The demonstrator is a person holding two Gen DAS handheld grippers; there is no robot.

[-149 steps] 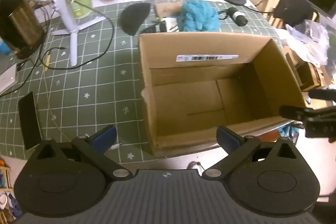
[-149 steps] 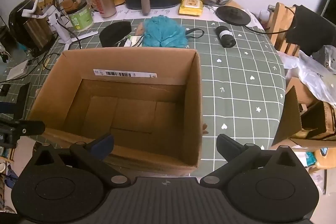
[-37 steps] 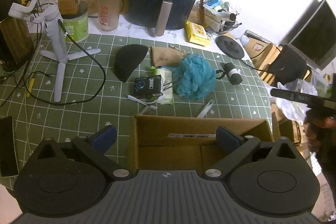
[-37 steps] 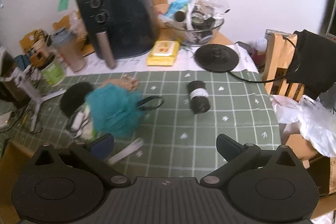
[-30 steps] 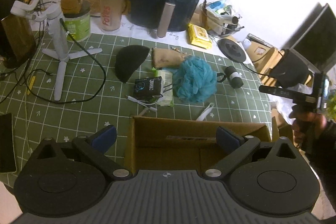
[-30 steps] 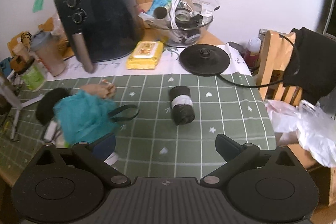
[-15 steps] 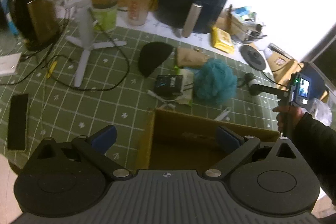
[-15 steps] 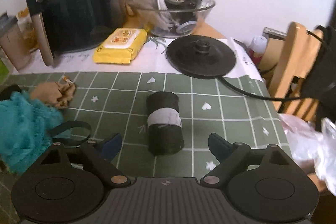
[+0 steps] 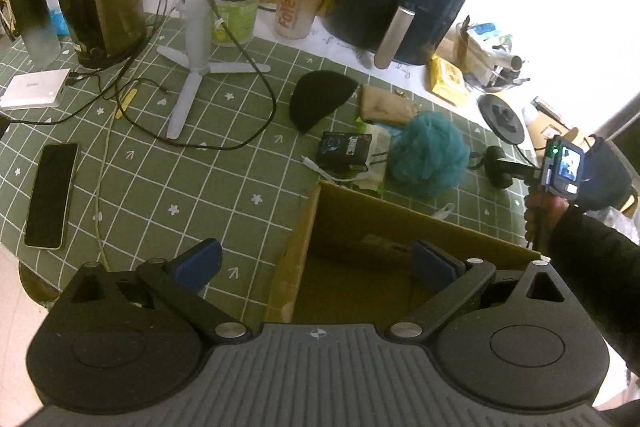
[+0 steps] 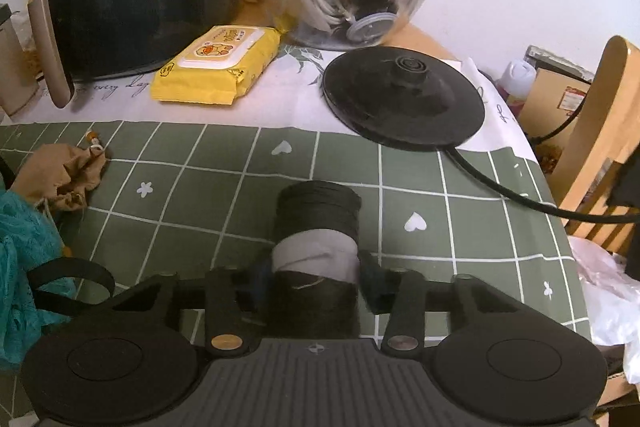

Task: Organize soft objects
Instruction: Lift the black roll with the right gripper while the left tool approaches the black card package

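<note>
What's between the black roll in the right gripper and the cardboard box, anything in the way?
The right gripper is shut on the black roll. Seen from the left wrist, the teal bath pouf lies beside the roll, just beyond the far wall of the cardboard box. The wall must be cleared; otherwise the box's top is open.

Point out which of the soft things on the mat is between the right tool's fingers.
The black roll with the pale band. The right tool has closed on its sides, while the teal pouf and tan pouch lie untouched to its left.
</note>
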